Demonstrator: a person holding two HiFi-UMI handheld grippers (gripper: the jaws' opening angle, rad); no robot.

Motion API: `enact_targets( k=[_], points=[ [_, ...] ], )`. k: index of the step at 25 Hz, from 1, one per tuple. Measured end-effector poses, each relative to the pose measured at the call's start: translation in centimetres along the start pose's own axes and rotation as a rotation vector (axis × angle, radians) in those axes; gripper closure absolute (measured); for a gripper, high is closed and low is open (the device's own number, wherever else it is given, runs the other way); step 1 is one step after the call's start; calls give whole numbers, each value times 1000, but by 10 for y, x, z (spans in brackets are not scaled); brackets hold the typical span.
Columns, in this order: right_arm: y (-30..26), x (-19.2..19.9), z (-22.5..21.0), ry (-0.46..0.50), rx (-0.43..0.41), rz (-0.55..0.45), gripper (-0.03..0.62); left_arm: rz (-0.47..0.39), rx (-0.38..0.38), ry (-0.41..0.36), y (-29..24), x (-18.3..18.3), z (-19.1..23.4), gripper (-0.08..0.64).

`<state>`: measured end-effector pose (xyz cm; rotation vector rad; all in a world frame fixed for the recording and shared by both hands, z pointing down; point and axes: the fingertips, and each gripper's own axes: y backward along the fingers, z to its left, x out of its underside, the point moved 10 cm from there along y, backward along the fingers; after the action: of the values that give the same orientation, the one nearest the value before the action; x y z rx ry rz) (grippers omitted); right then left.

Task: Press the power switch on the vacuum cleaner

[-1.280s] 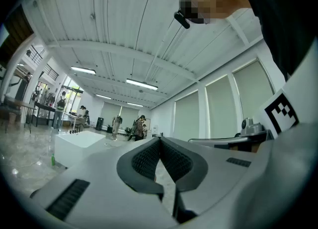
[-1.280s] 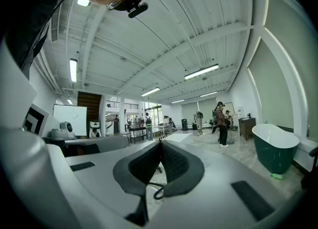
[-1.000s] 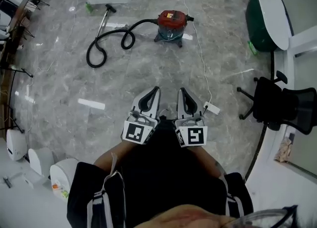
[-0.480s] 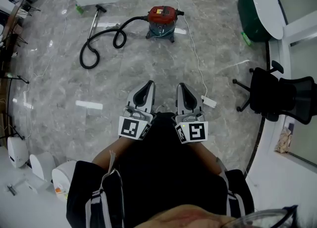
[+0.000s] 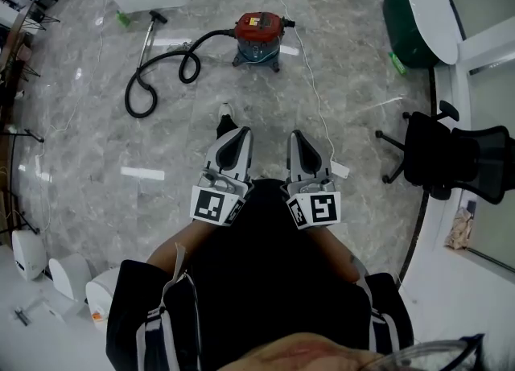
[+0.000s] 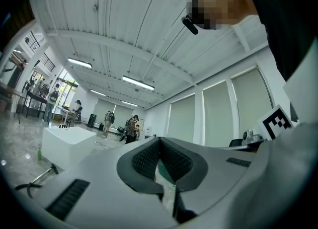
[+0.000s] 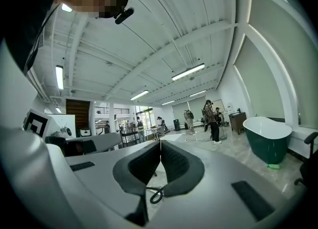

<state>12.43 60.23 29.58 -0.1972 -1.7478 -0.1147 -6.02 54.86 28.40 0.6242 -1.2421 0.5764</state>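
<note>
Well short of the red vacuum cleaner (image 5: 259,34), left gripper (image 5: 232,134) and right gripper (image 5: 298,139), jaws closed and empty, should close in first.

Red vacuum cleaner (image 5: 259,26), black hose (image 5: 211,35)

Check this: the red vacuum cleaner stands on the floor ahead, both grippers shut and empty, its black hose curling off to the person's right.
Wrong side: the head view shows the black hose curling off from the red vacuum cleaner to the person's left. The left gripper and right gripper are shut and empty.
</note>
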Motion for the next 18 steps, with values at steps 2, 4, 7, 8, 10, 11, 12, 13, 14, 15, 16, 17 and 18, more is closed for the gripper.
enact_targets(
  k=[2, 4, 7, 8, 10, 11, 12, 13, 14, 15, 16, 17, 18],
  points=[
    [-10, 0, -4, 11, 4, 16, 575, 5, -1, 13, -11, 5, 9, 541],
    [-22, -1, -8, 32, 11, 29, 575, 9, 7, 33, -26, 9, 20, 541],
    [-52, 1, -18, 39, 0, 57, 575, 4, 39, 51, -58, 12, 39, 541],
    [-64, 2, -22, 39, -6, 55, 575, -4, 52, 55, -70, 13, 47, 541],
    [-92, -1, -28, 59, 2, 13, 575, -26, 78, 63, -96, 12, 68, 541],
    [-107, -5, -32, 73, 11, -10, 575, -22, 85, 68, -110, 11, 82, 541],
    [-124, -10, -35, 81, 21, -24, 575, -6, 90, 73, -124, 11, 95, 541],
    [-141, -14, -39, 82, 30, -28, 575, 12, 100, 76, -138, 10, 107, 541],
    [-158, -18, -42, 79, 38, -25, 575, 34, 112, 75, -153, 9, 118, 541],
    [-175, -21, -44, 76, 44, -19, 575, 62, 120, 71, -166, 9, 129, 541],
    [-192, -24, -46, 76, 48, -12, 575, 90, 123, 70, -178, 10, 141, 541],
    [-209, -27, -48, 81, 47, -7, 575, 112, 125, 72, -190, 10, 153, 541],
    [-226, -30, -49, 85, 46, -5, 575, 124, 124, 74, -202, 9, 166, 541]
  ],
)
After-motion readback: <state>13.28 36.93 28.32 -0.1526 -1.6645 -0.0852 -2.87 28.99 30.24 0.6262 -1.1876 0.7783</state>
